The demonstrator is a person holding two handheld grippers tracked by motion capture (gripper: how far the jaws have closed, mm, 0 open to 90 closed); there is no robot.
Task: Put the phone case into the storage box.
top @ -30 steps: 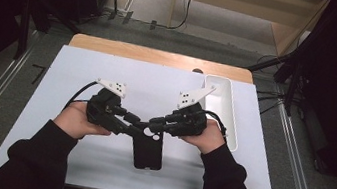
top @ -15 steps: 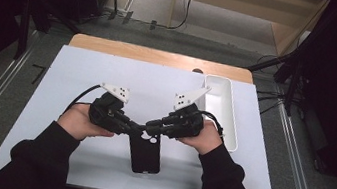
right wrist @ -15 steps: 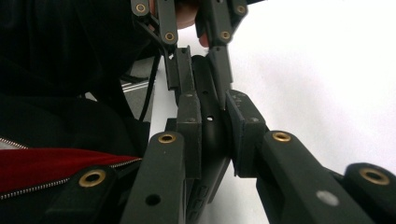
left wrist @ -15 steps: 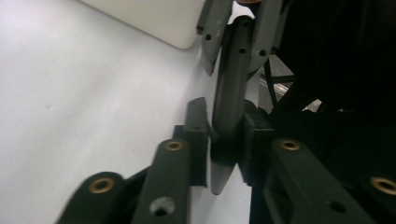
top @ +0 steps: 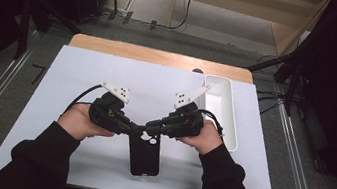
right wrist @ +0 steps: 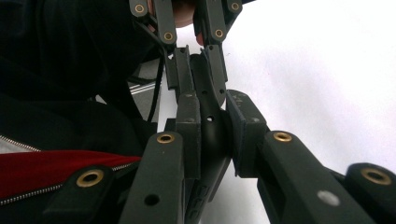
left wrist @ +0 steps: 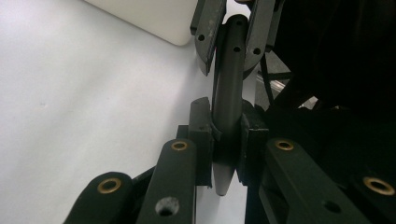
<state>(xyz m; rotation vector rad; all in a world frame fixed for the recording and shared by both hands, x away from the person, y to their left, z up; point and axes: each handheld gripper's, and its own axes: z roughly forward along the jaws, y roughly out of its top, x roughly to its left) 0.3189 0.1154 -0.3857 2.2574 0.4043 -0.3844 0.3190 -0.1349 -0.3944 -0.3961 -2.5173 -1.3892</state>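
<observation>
From where I stood, the person held both grippers low over the white table, their noses meeting at the top edge of a black phone case. The case hung from that edge, its long body sloping down toward the person, near the front middle of the table; whether its lower end touched the surface I could not quite tell.

The left gripper had just been closing, and its pads pressed either face of the case, whose thin edge ran between them. The right gripper was likewise clamped on the case, its pads tight against both sides. In each gripper's view the other gripper's jaws bit the same edge from the opposite end.

A white tray sat by the table's right side, just beyond the right hand. The left hand rested well apart from it.
</observation>
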